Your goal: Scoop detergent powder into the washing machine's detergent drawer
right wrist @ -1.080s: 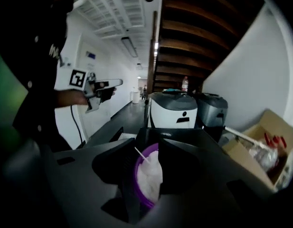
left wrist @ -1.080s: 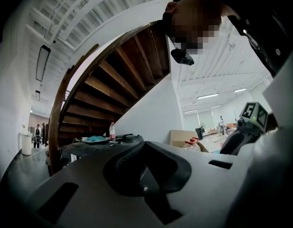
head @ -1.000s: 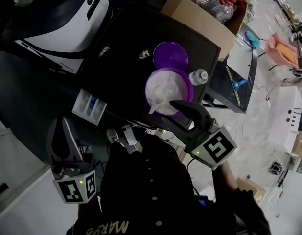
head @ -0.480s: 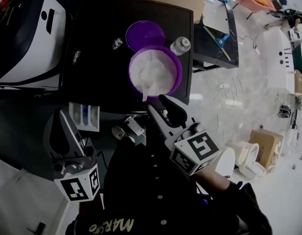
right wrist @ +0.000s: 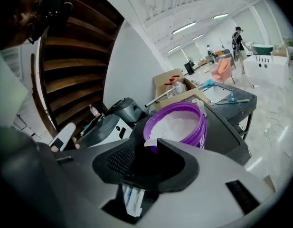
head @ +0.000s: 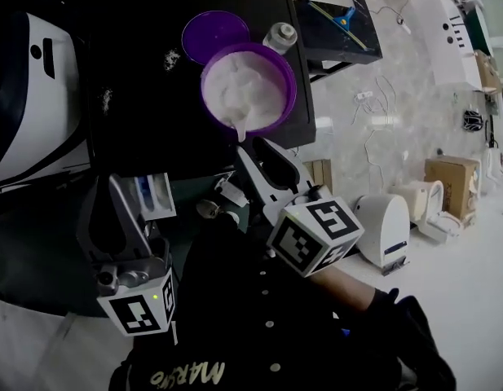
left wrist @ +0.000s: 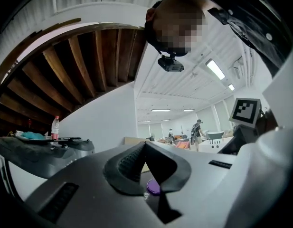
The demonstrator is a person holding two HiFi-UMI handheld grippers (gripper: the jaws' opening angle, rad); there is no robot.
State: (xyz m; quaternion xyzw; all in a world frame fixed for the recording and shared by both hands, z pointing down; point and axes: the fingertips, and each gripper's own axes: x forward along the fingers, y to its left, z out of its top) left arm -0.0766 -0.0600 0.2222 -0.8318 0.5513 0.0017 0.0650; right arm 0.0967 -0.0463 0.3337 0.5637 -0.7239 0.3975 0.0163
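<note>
A purple tub (head: 277, 112) full of white detergent powder stands on the black table (head: 145, 129). A white scoop (head: 240, 129) sticks out over the tub's near rim. My right gripper (head: 251, 149) sits at that rim, shut on the scoop's handle; in the right gripper view a bit of the scoop (right wrist: 150, 143) shows just past my right gripper (right wrist: 148, 149). The white detergent drawer (head: 156, 195) with blue compartments lies open below the table edge. My left gripper (head: 112, 186) hangs beside the drawer, shut and holding nothing. In its own view the left gripper (left wrist: 144, 147) points upward.
The tub's purple lid (head: 213, 34) and a small clear bottle (head: 281, 35) lie behind the tub. Spilled powder (head: 171, 56) speckles the table. The washing machine (head: 27, 96) stands at the left. A cardboard box (right wrist: 171, 84) is behind the table.
The head view has swung, so the tub and table now sit higher in the frame. My right gripper stays at the scoop by the tub's rim. The left gripper has barely moved.
</note>
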